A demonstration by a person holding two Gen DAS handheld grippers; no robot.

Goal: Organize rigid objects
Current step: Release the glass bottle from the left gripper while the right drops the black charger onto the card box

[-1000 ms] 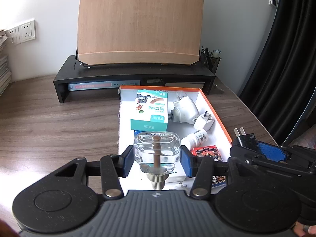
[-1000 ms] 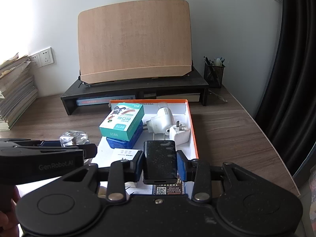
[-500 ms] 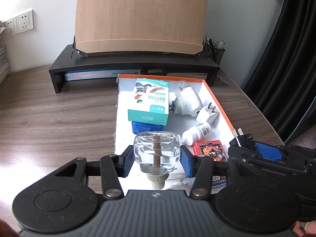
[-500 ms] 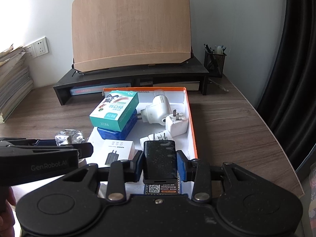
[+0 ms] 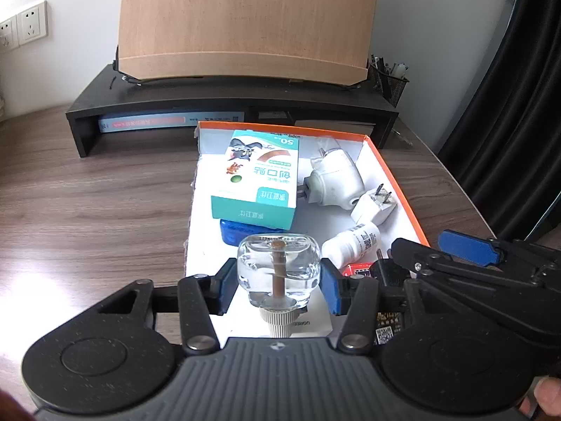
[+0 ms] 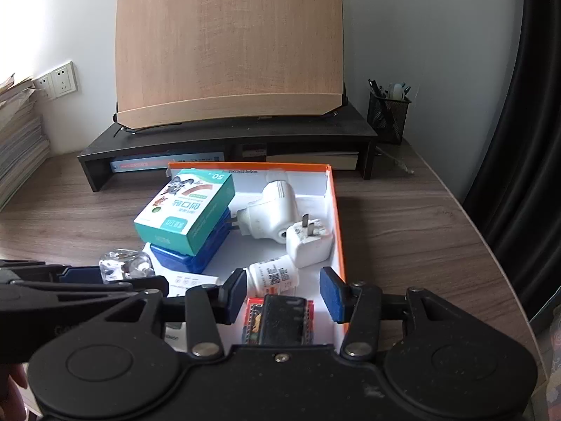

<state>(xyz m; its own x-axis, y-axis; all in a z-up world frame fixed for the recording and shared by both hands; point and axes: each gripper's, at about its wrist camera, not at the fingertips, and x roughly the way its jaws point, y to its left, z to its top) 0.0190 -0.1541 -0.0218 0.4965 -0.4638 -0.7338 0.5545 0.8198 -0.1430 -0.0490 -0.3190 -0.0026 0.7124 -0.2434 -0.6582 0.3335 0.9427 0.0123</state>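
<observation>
Your left claw (image 5: 278, 280) grips a clear bottle (image 5: 278, 270); your right claw (image 6: 284, 293) stands wide over a black charger (image 6: 280, 319).

The bottle hangs above the near end of the orange-rimmed box (image 6: 335, 217), where the charger lies on a red pack. The box sits on a dark wood-grain surface (image 5: 87, 210). Behind it a black shelf (image 6: 228, 137) carries a curved wooden board (image 6: 228, 45) against a white wall, with a mesh pen holder (image 6: 387, 114) and a black curtain (image 6: 526, 140) at your right.

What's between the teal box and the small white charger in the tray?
A white plug-in diffuser, its prongs pointing toward the teal box, with the charger on its other side. The right wrist view shows it best.
</observation>
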